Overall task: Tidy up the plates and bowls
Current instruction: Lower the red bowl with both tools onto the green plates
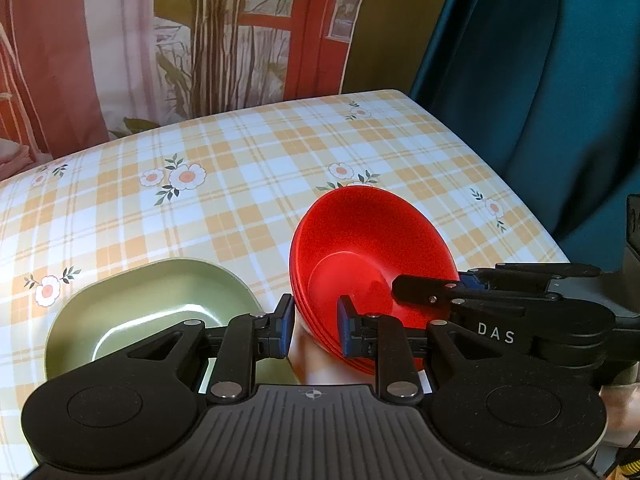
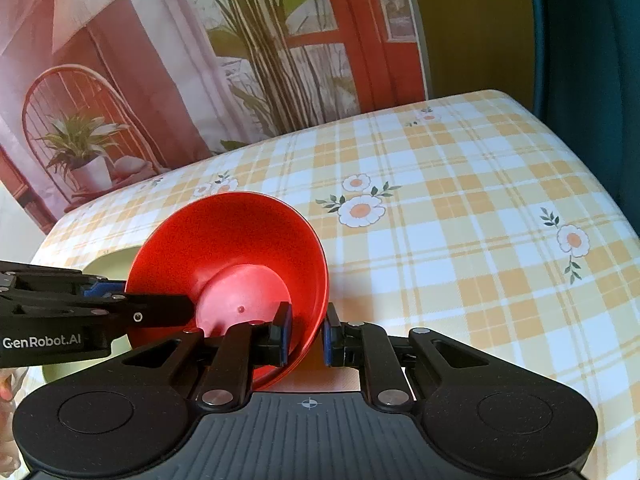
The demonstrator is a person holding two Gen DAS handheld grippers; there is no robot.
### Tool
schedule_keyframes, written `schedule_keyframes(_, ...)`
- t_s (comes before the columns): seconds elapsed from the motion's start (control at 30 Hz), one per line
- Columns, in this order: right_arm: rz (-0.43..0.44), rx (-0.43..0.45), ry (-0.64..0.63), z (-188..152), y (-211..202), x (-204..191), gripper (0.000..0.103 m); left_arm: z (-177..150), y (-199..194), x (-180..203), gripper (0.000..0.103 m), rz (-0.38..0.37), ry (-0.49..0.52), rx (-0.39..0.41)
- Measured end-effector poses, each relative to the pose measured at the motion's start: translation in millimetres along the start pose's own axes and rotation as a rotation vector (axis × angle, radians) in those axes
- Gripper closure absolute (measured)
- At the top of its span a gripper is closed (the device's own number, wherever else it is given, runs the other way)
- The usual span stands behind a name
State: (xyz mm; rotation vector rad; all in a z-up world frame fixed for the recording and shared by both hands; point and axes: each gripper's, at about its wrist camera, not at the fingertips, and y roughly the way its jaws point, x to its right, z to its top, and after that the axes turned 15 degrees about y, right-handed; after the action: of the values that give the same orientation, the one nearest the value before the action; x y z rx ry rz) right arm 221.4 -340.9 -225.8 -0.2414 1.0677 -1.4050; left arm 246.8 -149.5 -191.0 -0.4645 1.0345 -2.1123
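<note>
Red plastic dominates both views: a stack of red bowls point(image 1: 360, 248), three or four nested judging by the ridged rims at its near edge, is tipped up off the checked tablecloth point(image 1: 240, 168) so the top bowl's hollow faces the cameras. The tilt looks deliberate, a way to carry the whole nest as one piece rather than bowl by bowl.

The right gripper point(image 2: 307, 332) has its jaws nearly together, pinching the stack's wall at about 5 o'clock of the rim, one blue pad inside the hollow and one outside. That grip seems to bear the load.

The left gripper point(image 1: 313, 330) straddles the opposite rim at roughly 7 o'clock, with its right pad inside the bowl and its left pad out over the cloth. Its jaws are narrow but a gap shows beside the stacked rims; whether the inner pad actually presses the plastic is hard to tell from this angle, so I read it as not yet clamped, likely coming in to steady the lift.

At 9 o'clock from the stack, just beside it, a pale green dish point(image 1: 152, 312) rests flat on the cloth, probably the next piece to sort.
</note>
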Motion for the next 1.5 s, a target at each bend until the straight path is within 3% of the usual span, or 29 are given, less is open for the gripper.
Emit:
schedule_keyframes(0.83,0.058,0.028,-0.058,-3.2,-30.6,-48.4,0.088,-18.7,-50.5,-17.9,0.078,0.009,-0.047,0.062)
schedule_keyframes(1.5,0.083,-0.031,-0.157,-22.3,-5.2,-114.2,0.088,-57.8,-75.0,-61.8,0.079,0.059,-0.164,0.068)
